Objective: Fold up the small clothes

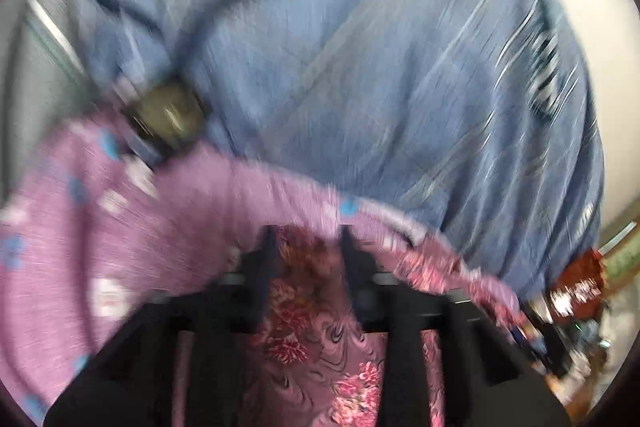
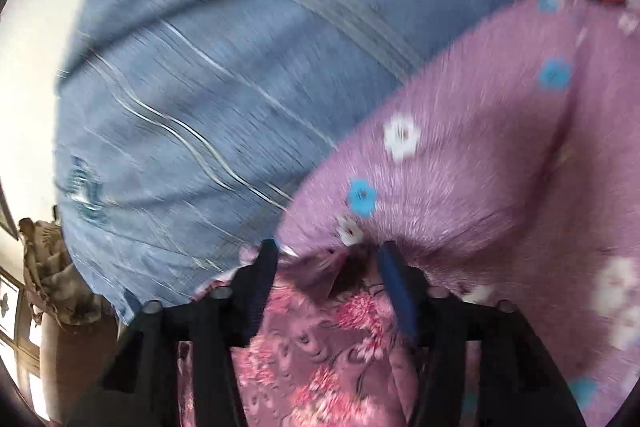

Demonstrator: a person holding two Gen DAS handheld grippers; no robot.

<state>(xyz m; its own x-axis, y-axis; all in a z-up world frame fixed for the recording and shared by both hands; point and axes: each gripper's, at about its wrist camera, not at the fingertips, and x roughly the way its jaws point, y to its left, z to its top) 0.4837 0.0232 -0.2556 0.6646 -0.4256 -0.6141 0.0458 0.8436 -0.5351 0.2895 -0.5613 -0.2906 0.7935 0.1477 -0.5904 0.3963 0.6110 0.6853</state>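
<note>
A small purple garment with blue and white flowers fills the lower left of the left wrist view (image 1: 120, 195) and the right of the right wrist view (image 2: 460, 167). Both views are blurred by motion. My left gripper (image 1: 308, 235) has its fingertips at the garment's edge, and the cloth drapes over them. My right gripper (image 2: 326, 247) likewise has its tips under the garment's edge, with a fold of cloth between them. The fingers stand apart in both views; whether they pinch the cloth is hidden by the garment.
A person in a blue striped shirt (image 1: 360, 67) stands close ahead, also in the right wrist view (image 2: 200, 87). A pink flowered bedsheet (image 1: 320, 347) lies beneath the grippers. A brown cloth (image 2: 52, 275) hangs at lower left.
</note>
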